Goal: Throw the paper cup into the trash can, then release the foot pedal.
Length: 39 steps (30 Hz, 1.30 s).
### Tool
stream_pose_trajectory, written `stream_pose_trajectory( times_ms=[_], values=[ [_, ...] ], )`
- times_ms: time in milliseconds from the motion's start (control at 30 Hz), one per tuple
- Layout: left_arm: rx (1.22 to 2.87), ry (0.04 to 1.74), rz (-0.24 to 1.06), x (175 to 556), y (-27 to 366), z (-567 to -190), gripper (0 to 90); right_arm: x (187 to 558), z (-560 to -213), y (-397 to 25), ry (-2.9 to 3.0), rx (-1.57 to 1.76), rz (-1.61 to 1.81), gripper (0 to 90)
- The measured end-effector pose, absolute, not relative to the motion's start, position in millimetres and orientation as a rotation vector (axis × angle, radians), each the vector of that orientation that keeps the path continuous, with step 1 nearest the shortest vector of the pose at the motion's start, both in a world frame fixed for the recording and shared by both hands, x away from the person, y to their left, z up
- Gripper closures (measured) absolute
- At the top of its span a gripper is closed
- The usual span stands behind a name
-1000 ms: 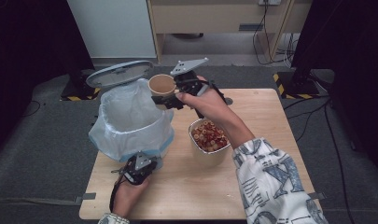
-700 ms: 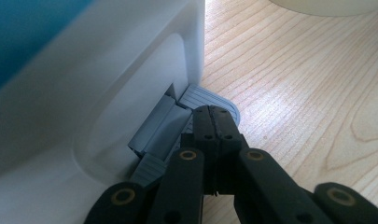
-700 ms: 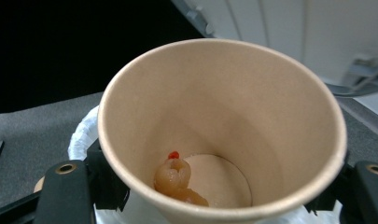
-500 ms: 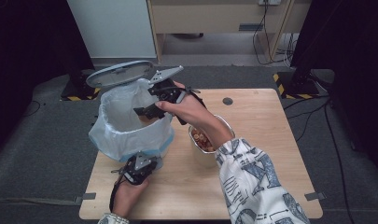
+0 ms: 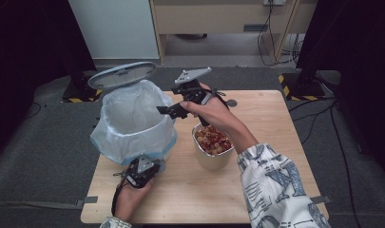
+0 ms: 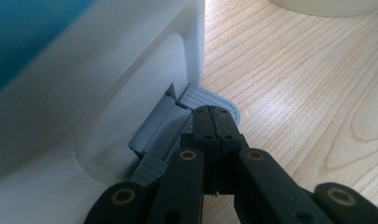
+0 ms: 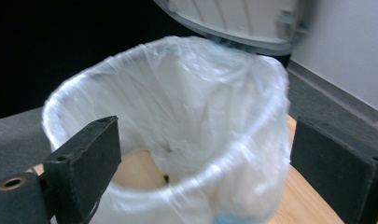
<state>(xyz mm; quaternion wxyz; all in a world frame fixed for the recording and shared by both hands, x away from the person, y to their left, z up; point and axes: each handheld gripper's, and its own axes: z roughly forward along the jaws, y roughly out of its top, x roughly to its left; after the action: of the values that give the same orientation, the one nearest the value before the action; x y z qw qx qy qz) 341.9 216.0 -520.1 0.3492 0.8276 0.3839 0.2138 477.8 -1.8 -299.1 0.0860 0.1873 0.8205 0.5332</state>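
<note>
A white pedal bin [image 5: 133, 124] with a clear plastic liner [image 7: 177, 88] stands at the table's left, its grey lid [image 5: 121, 74] raised. My left gripper [image 5: 149, 165] is shut, and its tips [image 6: 213, 117] rest on the bin's grey ribbed pedal [image 6: 219, 99]. My right gripper [image 5: 168, 108] hovers at the bin's right rim, open with nothing between its jaws [image 7: 210, 163]. A tan round cup [image 7: 137, 170] lies at the bottom of the liner. A bowl of reddish-brown food pieces [image 5: 213, 141] sits just right of the bin.
The wooden table [image 5: 275, 123] has bare room to the right and front of the bowl. A small dark disc [image 5: 231, 102] lies near the far edge. Grey carpet surrounds the table; a white cabinet [image 5: 114, 28] stands behind the bin.
My right gripper carried the brown cup from beside the bin to over it, opened, and drew back to the right rim. The cup now lies inside the liner. The left gripper has stayed put.
</note>
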Motion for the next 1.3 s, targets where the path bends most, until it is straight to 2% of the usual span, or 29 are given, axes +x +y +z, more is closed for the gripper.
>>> stream_pose_trajectory(
  times_ms=[433,533,633,833,1300],
  values=[
    [2.124,1.003,0.533,341.3,216.3,-520.3,88.1,483.1,-307.5,-49.8,2.396,0.643,1.532,8.5],
    [2.107,1.012,0.535,336.5,216.5,-516.0,76.0,484.7,-309.1,-64.5,2.373,0.668,1.514,8.5],
    [2.056,1.002,0.528,323.9,220.6,-507.8,72.7,485.8,-312.0,-84.5,2.343,0.707,1.504,8.5],
    [2.001,1.026,0.495,310.1,226.8,-501.4,56.5,485.8,-323.8,-127.2,2.299,0.796,1.437,8.0],
    [1.990,1.091,0.487,307.2,239.3,-500.6,30.1,471.8,-360.7,-201.0,2.175,0.977,1.323,7.4]
  ],
)
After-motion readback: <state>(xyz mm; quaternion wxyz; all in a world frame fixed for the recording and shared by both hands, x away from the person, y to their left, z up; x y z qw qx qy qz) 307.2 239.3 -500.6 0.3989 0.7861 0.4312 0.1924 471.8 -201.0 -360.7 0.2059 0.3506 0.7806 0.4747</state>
